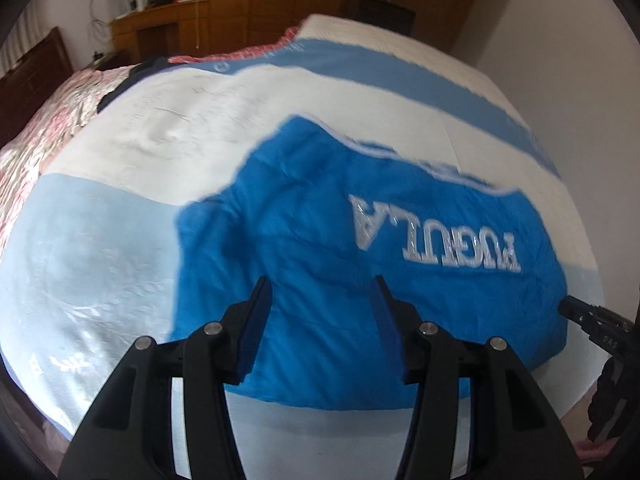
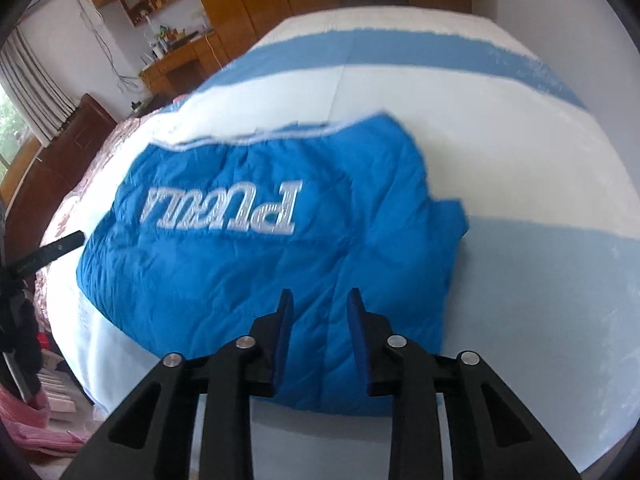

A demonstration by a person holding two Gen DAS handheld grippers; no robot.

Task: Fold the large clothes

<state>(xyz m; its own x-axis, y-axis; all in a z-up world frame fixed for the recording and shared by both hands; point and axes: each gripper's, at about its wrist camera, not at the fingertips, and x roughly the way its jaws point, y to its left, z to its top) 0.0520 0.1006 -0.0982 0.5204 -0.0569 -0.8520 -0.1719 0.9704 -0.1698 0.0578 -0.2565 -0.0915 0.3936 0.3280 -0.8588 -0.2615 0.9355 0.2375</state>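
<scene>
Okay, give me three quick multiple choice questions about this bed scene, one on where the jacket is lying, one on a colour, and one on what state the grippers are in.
1. Where does the blue jacket lie?
A. On the striped bedspread
B. On the floor
C. Over a chair

2. What colour is the lettering on the jacket?
A. Red
B. Silvery white
C. Black

3. What are the left hand-held gripper and the right hand-held gripper holding?
A. Each a sleeve
B. Together the hem
C. Nothing, both are open above the jacket

Answers:
1 A, the striped cover shows around the jacket on every visible side.
2 B, the letters gleam pale against the blue.
3 C, no fabric is pinched between either pair of jaws.
</scene>
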